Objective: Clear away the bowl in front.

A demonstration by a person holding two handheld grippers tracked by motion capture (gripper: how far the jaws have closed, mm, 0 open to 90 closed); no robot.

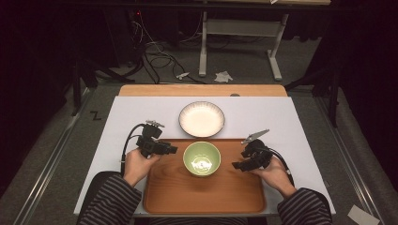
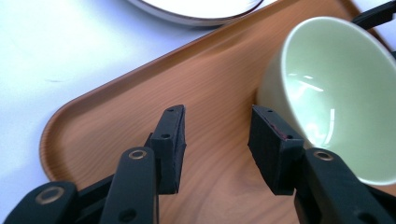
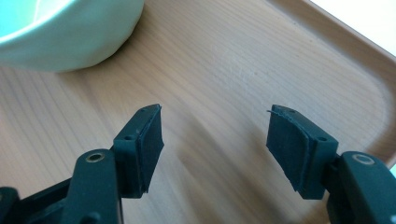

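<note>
The pale green glazed ceramic bowl (image 2: pixel 336 93) is set on the wooden tray (image 2: pixel 116 121), just beside the left gripper (image 2: pixel 217 140); both the left and the right gripper (image 3: pixel 217 140) are held spread, empty.

The person wears dark sleeves (image 1: pixel 110 202) with thin pale stripes. Each hand-held gripper is black: the left hand-held gripper (image 1: pixel 172 150) and the right hand-held gripper (image 1: pixel 236 165) both carry a grey three-cornered plate on top, trail a black cable, and have ribbed pads and brass-coloured rivets.
</note>
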